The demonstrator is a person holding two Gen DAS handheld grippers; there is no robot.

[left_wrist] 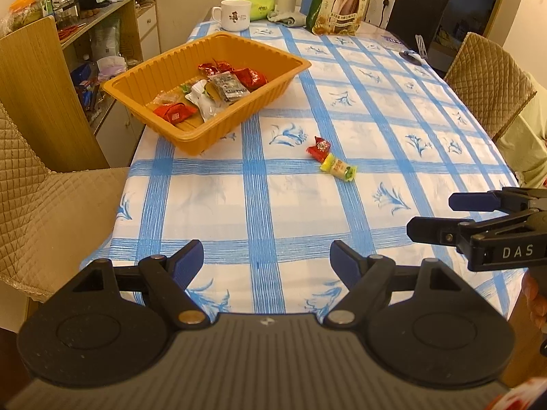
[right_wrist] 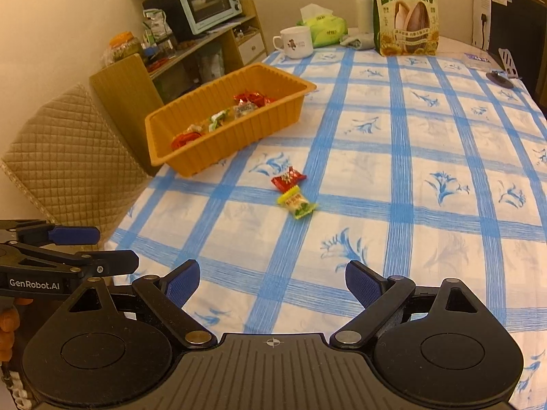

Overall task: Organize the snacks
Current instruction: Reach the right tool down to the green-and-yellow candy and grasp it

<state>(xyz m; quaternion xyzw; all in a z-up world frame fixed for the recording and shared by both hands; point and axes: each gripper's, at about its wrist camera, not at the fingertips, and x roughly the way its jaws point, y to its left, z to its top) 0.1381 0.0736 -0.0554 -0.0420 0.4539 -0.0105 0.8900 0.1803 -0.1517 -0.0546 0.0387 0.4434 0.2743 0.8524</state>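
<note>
Risk lies in the two loose snacks touching: red candy (left_wrist: 318,148) and yellow-green candy (left_wrist: 338,167) lie together on the tablecloth (left_wrist: 376,109), well apart from the orange tray (left_wrist: 154,83). Left gripper (left_wrist: 266,259) and right gripper (right_wrist: 271,278) both stand wide, empty. A grab at one may drag or pinch both.

Open blue-checked cloth counter (right_wrist: 393,205) ahead of both claws; obstacles: ribbed orange plastic tray (right_wrist: 218,143) far left, two small wrapped candies (right_wrist: 292,191) centre.

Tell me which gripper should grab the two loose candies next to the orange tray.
Probably the right gripper. The red candy and the yellow candy lie almost straight ahead of its open jaws. From the left gripper, also open and empty, they sit off to the right, though the tray is nearer to it.
</note>
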